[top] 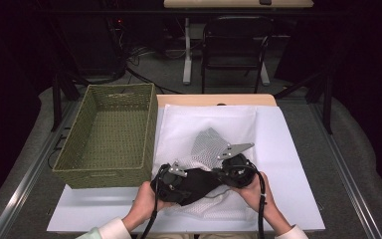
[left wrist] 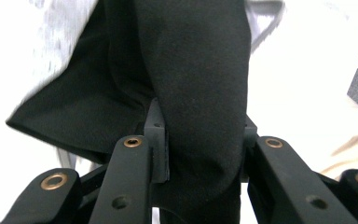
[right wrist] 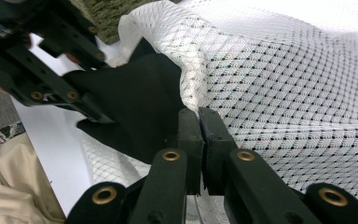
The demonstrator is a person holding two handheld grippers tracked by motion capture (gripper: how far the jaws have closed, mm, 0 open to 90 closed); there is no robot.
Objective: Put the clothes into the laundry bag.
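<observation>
A black cloth point(top: 199, 183) lies partly on a white mesh bag point(top: 206, 144) on the white sheet, near the table's front edge. My left gripper point(top: 179, 180) is shut on the cloth; in the left gripper view the black cloth point(left wrist: 196, 70) fills the gap between its pads point(left wrist: 161, 154). My right gripper point(top: 225, 174) sits just right of it, jaws pressed together on the mesh bag's edge point(right wrist: 284, 93), where the black cloth point(right wrist: 140, 107) meets it. From the right gripper view, the left gripper point(right wrist: 98, 86) appears at upper left, on the cloth's far side.
A green woven basket point(top: 109, 134) stands empty on the table's left half, close to the left hand. A white sheet point(top: 283, 149) covers the table to the right. Beyond the table stand a black chair point(top: 235, 45) and a desk leg.
</observation>
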